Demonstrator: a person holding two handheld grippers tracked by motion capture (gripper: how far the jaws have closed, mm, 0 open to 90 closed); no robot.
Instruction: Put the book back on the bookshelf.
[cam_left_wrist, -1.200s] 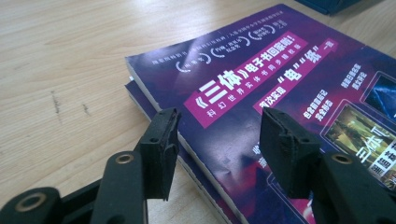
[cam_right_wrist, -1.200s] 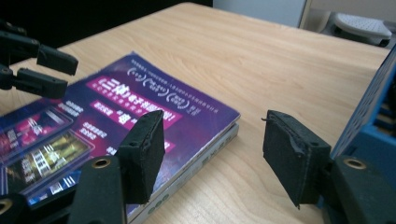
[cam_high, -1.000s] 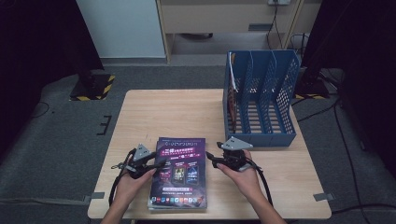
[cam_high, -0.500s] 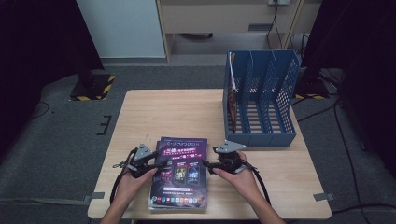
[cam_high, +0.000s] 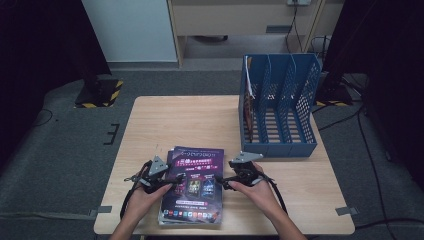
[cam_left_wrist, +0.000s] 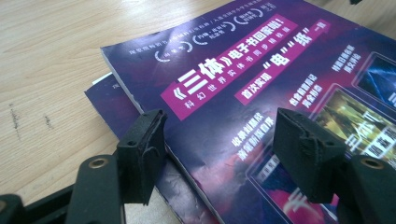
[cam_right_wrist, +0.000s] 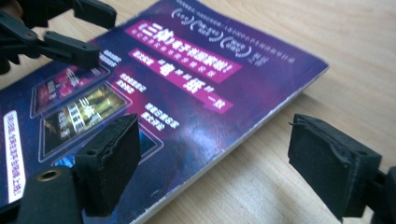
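While the purple magazine (cam_high: 192, 184) is lying flat near the front edge of the worktop (cam_high: 200, 120), on top of another one peeking out beneath it, the two tools are flanking it from either side, its long axis running away from the person toward the blue file rack (cam_high: 280, 112) standing at the far right. On the left, the left tool (cam_high: 172, 181) is sitting at the magazine's left edge — its jaws have just been opening, now standing moderately wide, one pad (cam_left_wrist: 142, 154) off the spine side and the other (cam_left_wrist: 306, 154) hovering over the cover, gripping nothing. Further right, the right tool (cam_high: 224, 181) is poised at the right edge; its jaws have also just been opening and are standing wide, straddling the edge without pressing on it. Both hands are about equally near, so either seems able to pinch an edge — the right one lying closer to the rack.
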